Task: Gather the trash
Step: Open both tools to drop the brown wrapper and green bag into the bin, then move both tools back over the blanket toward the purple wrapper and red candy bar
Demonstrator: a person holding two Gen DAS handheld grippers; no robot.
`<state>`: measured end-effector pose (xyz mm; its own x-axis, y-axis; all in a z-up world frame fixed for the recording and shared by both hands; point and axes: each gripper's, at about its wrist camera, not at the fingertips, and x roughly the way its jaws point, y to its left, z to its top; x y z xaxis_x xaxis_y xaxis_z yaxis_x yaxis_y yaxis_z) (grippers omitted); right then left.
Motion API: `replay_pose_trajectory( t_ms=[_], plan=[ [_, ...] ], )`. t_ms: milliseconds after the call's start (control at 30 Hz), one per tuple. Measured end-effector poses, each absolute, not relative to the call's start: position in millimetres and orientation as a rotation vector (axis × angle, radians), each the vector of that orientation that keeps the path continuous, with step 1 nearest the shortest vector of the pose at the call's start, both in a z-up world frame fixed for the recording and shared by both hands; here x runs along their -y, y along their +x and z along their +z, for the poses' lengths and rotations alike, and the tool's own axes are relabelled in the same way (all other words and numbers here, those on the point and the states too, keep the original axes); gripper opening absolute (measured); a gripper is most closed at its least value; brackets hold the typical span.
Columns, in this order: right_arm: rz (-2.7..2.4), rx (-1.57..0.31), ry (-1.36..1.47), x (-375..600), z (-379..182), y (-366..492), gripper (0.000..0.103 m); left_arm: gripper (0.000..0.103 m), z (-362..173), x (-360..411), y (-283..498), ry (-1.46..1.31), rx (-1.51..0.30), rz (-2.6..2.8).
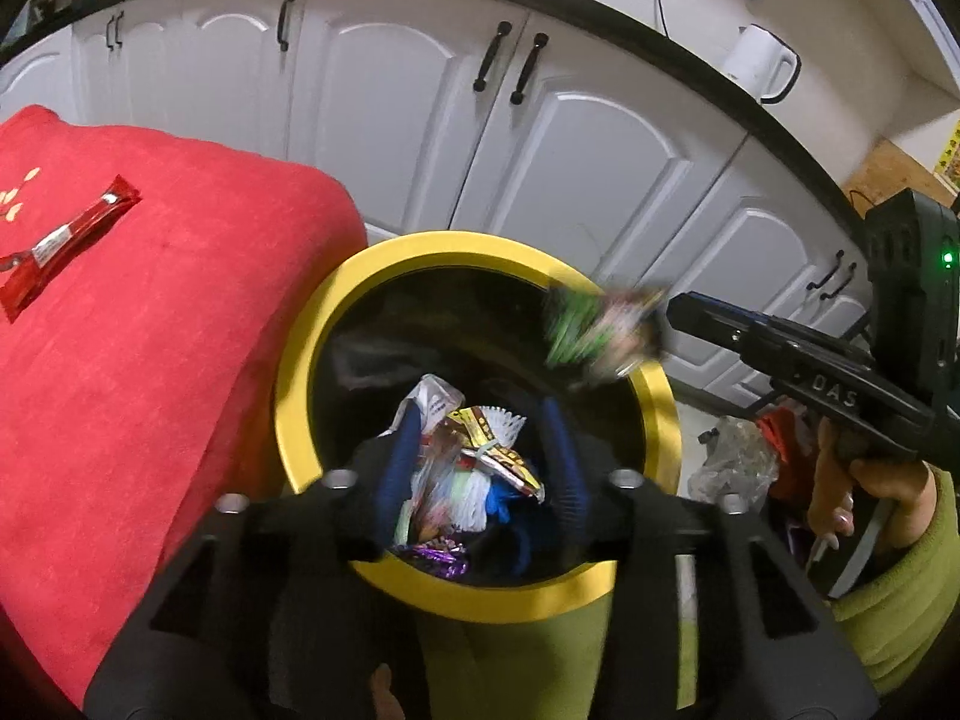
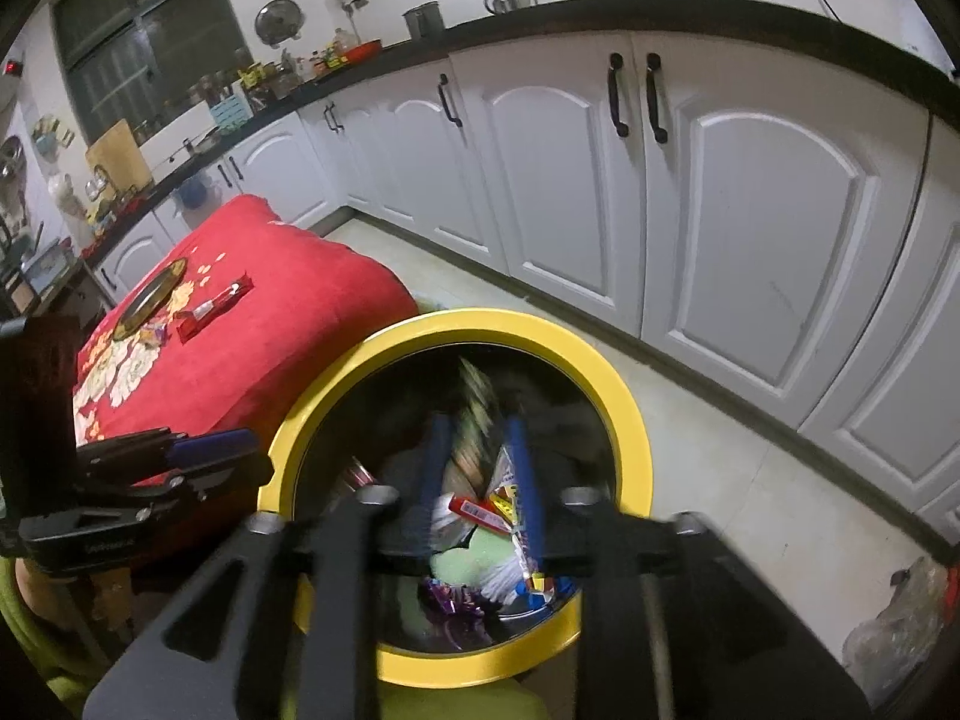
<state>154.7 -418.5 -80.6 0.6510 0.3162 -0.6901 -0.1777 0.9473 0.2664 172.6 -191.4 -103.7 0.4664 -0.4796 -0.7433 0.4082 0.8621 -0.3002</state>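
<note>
The yellow-rimmed bin stands just beside the red-covered table, and both grippers hang over its mouth. The left gripper has its blue fingers spread wide with nothing between them, above the heap of wrappers inside the bin. The right gripper is parted too, and a blurred green wrapper sits at its fingertips over the bin's far rim; I cannot tell whether it is gripped, while a red wrapper lies on the table, well apart from the bin.
</note>
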Motion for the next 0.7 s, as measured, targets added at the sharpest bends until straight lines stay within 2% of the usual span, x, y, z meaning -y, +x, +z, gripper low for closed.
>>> replay_pose_trajectory(
  t_ms=[33, 333, 433, 700],
  plan=[
    [0.28, -0.814, 0.181, 419, -82, 155, 0.03, 0.039, -104, 190, 173, -0.088, -0.939, -0.541],
    [0.28, -0.788, 0.197, 424, -74, 151, 0.042, 0.087, -92, 179, 166, -0.112, -0.903, -0.497],
    [0.274, -0.778, 0.198, 424, -69, 150, 0.045, 0.092, -85, 173, 163, -0.115, -0.873, -0.474],
    [0.294, -0.745, 0.18, 412, -53, 145, 0.053, 0.092, -62, 151, 155, -0.126, -0.798, -0.391]
  ],
)
